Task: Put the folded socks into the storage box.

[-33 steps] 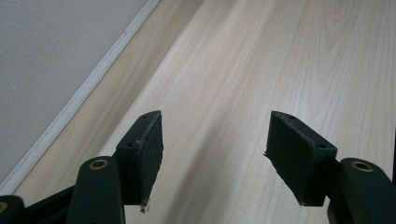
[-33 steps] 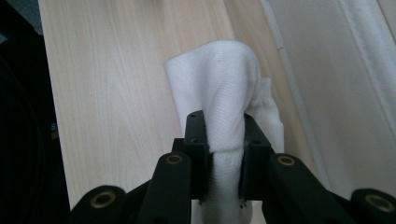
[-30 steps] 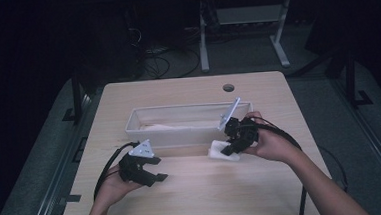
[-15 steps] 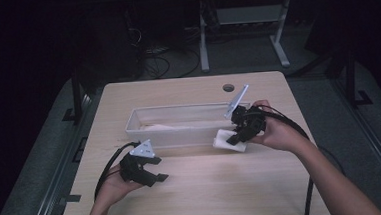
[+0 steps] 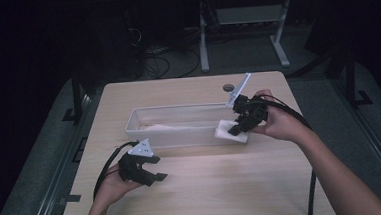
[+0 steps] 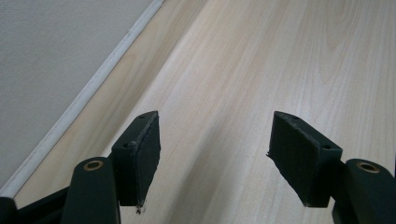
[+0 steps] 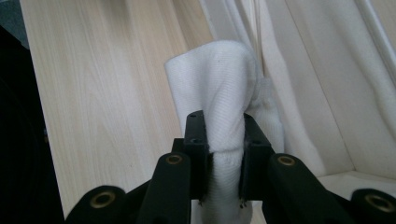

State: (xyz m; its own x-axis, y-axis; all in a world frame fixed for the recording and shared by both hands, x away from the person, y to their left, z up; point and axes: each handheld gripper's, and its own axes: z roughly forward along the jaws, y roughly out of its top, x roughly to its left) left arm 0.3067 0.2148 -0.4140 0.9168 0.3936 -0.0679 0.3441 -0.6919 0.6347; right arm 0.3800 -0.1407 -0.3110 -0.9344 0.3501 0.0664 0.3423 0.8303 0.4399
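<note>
cloth [image 7: 224,98], white, folded, pinched in r gripper [image 7: 224,140]

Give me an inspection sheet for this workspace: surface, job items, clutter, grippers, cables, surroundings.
Surface: light wooden table, a round hole near its far edge.
Job's things: folded white cloth pinched in the right gripper, at the right end of the long white bin; more white cloth lies inside the bin.
Clutter: nothing seen.
Grippers: right gripper shut on the cloth, held above the table; left gripper open, nothing between its jaws, over bare wood at the near left.
Cables: a black cable loops from the left gripper; another runs back along the right forearm.
Surroundings: dark room, grey floor, desk legs and loose cables behind the table.
</note>
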